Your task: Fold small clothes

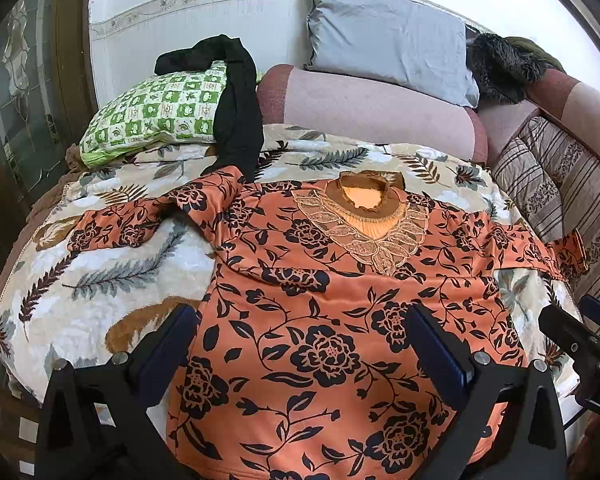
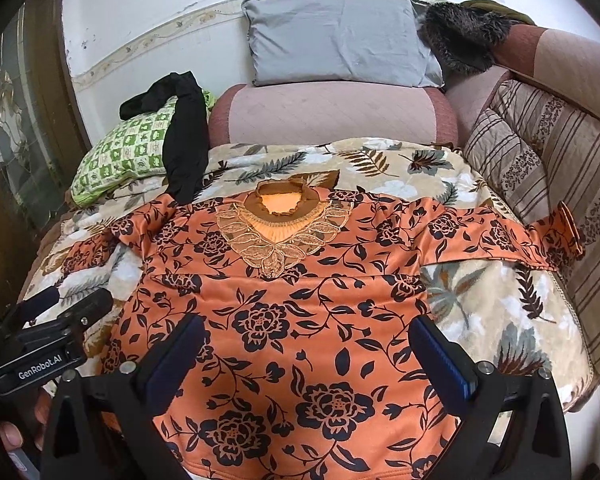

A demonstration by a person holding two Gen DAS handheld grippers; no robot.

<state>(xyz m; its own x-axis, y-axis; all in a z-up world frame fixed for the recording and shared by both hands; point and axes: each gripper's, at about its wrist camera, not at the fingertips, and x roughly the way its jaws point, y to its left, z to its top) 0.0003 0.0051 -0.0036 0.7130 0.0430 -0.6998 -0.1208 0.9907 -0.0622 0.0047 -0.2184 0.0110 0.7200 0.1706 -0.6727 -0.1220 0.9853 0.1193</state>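
Observation:
An orange top with black flowers lies flat, front up, on a leaf-print blanket, collar away from me and both sleeves spread out. Its left sleeve bends back on itself; its right sleeve reaches the striped cushion. My left gripper hovers open over the lower left part of the top, with nothing between its fingers. My right gripper hovers open over the lower middle. Each gripper shows at the edge of the other's view: right gripper, left gripper.
A black garment drapes over a green checked pillow at the back left. A grey pillow rests on a pink bolster. Striped cushions line the right side.

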